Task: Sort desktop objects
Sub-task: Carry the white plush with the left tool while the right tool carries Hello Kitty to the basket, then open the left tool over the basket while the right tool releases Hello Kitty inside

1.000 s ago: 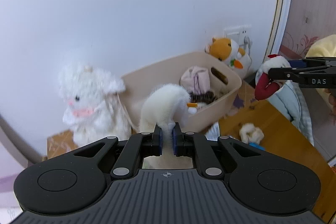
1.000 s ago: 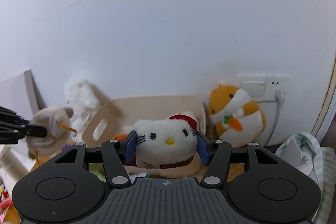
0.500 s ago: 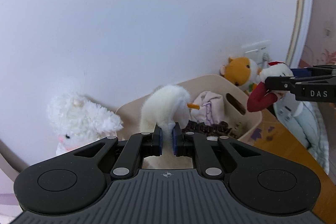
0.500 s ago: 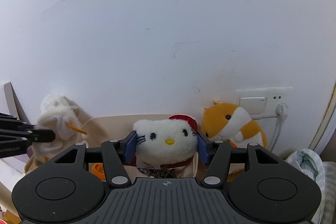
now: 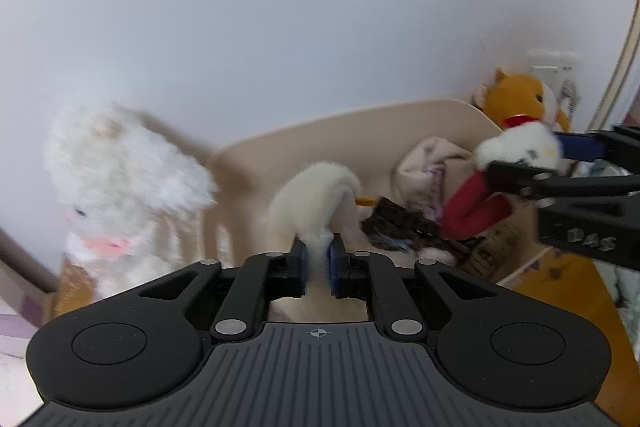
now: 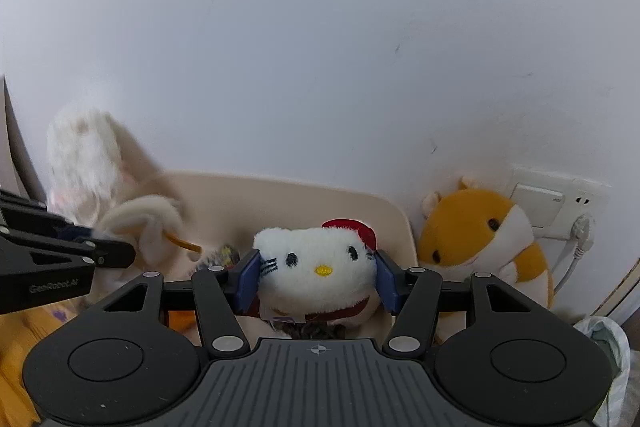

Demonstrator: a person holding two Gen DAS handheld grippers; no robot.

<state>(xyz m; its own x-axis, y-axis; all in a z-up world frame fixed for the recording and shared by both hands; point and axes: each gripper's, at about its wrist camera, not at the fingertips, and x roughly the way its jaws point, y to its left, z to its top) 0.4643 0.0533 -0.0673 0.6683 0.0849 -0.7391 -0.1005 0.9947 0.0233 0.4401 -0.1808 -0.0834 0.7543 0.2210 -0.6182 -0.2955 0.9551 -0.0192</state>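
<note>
Left hand-held gripper (image 5: 318,259) pinches white plush (image 5: 316,195) over bin (image 5: 340,131).

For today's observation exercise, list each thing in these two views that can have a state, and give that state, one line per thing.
left gripper: shut on the white plush, over the bin.
white plush: pinched by a thin part, hanging above the bin.
right gripper: shut on the cat plush.
cat plush: held by the head, facing the camera.
beige bin: open-topped, partly filled.
orange hamster plush: resting beside the bin.
fluffy white toy: upright, left of the bin.
</note>
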